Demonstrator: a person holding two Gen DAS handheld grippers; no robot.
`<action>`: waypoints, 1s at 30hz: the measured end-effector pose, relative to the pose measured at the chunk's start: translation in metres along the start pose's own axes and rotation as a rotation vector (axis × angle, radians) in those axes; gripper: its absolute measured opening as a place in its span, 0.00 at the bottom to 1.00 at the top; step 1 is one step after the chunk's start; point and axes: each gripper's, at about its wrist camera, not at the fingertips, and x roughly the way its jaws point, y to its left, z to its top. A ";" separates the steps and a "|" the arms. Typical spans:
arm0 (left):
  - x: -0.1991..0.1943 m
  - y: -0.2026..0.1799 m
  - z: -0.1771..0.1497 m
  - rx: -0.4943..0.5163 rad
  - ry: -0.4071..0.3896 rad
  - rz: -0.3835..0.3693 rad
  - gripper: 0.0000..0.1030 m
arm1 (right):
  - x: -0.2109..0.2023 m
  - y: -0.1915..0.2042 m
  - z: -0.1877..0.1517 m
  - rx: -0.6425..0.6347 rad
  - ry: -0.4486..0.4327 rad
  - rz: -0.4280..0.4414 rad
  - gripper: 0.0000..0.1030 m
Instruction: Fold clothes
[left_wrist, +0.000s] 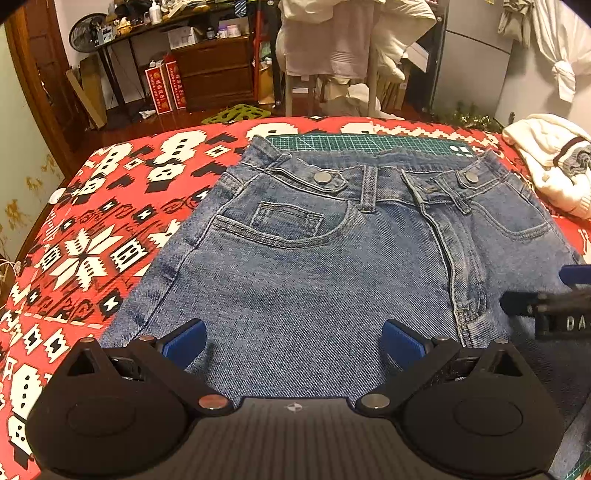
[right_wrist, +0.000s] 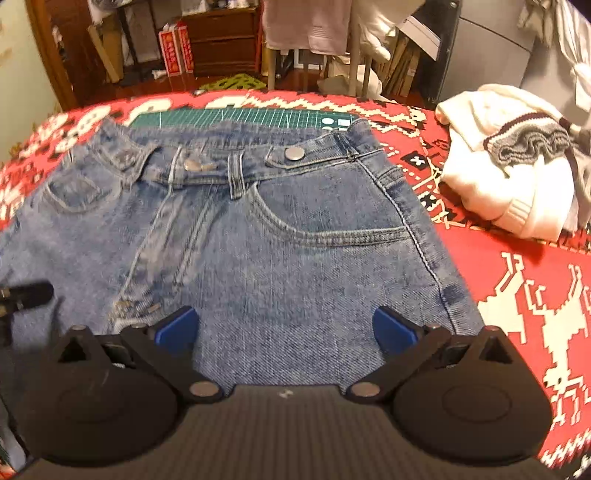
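Blue jeans (left_wrist: 332, 258) lie flat, front up, waistband at the far side, on a red patterned cloth (left_wrist: 92, 240). My left gripper (left_wrist: 293, 345) hovers open over the left thigh area, blue pads (left_wrist: 186, 345) wide apart with nothing between them. In the right wrist view the same jeans (right_wrist: 288, 240) fill the middle, and my right gripper (right_wrist: 286, 328) stands open above the right pocket side. Each gripper's black tip shows at the edge of the other's view: the right gripper (left_wrist: 546, 306) and the left gripper (right_wrist: 26, 295).
A green cutting mat (left_wrist: 369, 142) sticks out from under the waistband. A crumpled white sweater (right_wrist: 509, 166) with grey-striped trim lies on the cloth to the right. Beyond the table stand a chair draped with clothes (left_wrist: 332, 44), a wooden dresser (left_wrist: 218, 70) and a grey cabinet.
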 end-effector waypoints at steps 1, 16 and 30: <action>0.000 0.001 0.000 -0.004 0.002 -0.001 0.99 | 0.000 0.002 -0.001 -0.015 0.006 -0.010 1.00; 0.005 0.009 -0.001 -0.032 0.040 -0.025 0.99 | -0.034 -0.001 -0.045 0.035 0.153 -0.015 1.00; 0.003 0.009 0.000 -0.041 0.047 -0.040 0.99 | -0.062 -0.001 -0.049 0.069 0.104 0.027 1.00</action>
